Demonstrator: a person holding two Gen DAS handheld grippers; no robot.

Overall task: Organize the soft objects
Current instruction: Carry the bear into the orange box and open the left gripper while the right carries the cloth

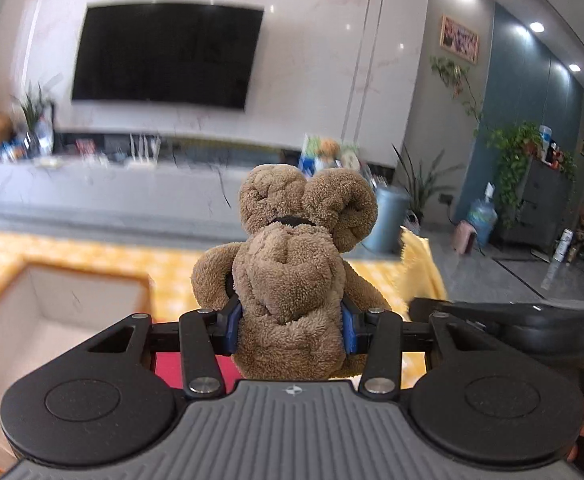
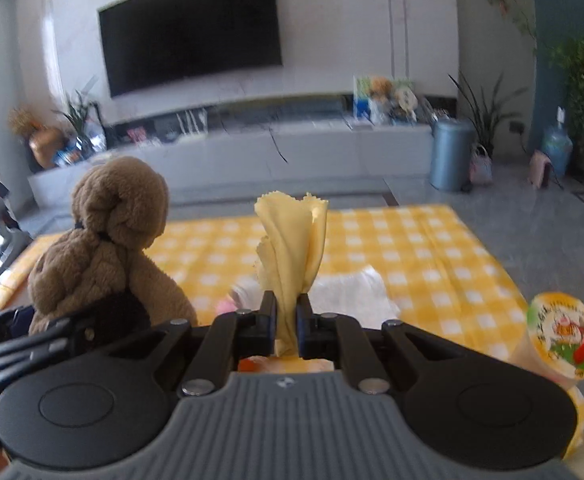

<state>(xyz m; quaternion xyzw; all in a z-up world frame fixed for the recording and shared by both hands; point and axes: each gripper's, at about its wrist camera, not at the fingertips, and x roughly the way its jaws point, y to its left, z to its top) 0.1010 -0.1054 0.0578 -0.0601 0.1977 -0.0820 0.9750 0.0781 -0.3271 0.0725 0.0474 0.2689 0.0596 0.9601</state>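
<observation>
Left gripper (image 1: 290,326) clamps plush bear (image 1: 288,264); right gripper (image 2: 286,316) pinches yellow cloth (image 2: 292,248). Both are lifted; next, lowering into the white box (image 1: 48,308) beside the bear.

A table under a yellow checked cloth (image 2: 411,248) — on it a white cloth (image 2: 355,288), a sealed drink cup (image 2: 563,340) and an open box (image 1: 52,304).

The brown plush teddy bear (image 1: 288,280) sat upright between the fingers of the left claw (image 1: 291,330), above the yellow checked cloth-covered surface (image 2: 411,248). To its left stood an open white box (image 1: 52,304) on that surface. The right claw (image 2: 286,320) — just right of the bear — pinched a pale yellow thin cloth (image 2: 292,248) that stood up from it. Behind lay crumpled white fabric (image 2: 351,288); a sealed drink cup with a red straw (image 2: 563,336) stood at far right.
</observation>
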